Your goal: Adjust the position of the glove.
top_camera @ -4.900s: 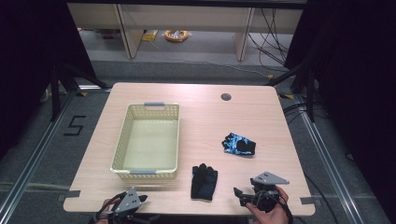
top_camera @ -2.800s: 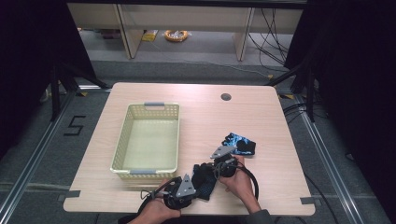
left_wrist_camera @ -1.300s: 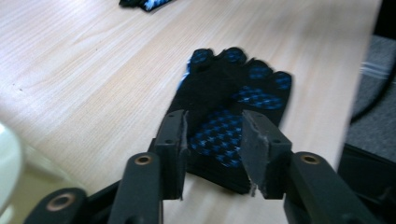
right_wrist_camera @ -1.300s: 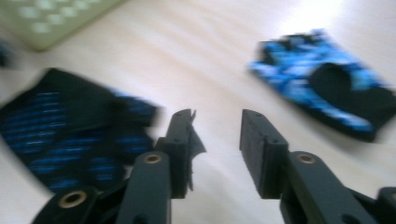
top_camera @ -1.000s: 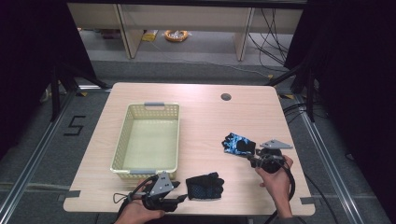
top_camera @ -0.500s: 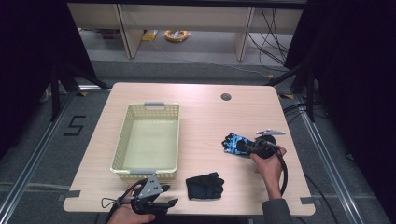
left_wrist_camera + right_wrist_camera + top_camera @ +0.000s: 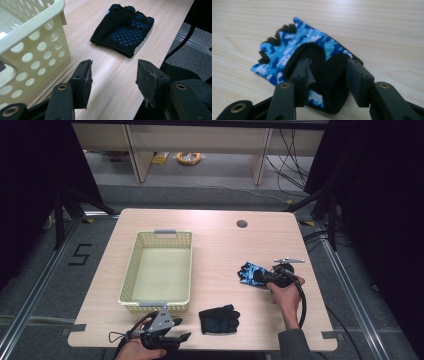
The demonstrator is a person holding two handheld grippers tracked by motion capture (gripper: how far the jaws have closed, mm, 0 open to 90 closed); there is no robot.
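A blue camouflage fingerless glove [image 7: 248, 273] [image 7: 297, 47] lies on the right half of the table. My right gripper [image 7: 264, 278] [image 7: 327, 77] is open, its jaws on either side of the glove's black wrist end. A black glove with blue palm dots [image 7: 219, 318] [image 7: 123, 30] lies near the table's front edge. My left gripper [image 7: 181, 338] [image 7: 113, 85] is open and empty at the front edge, left of the black glove and just in front of the basket.
A cream perforated basket [image 7: 131, 275] [image 7: 27, 42] stands empty on the left half of the table. A round cable hole [image 7: 242, 224] sits at the back of the table. Black curtains and metal frame rails surround the table.
The black glove, earlier gripped near the table's middle front, now lies flat at the front edge. My left gripper drew back left. My right gripper moved to the blue glove's wrist.
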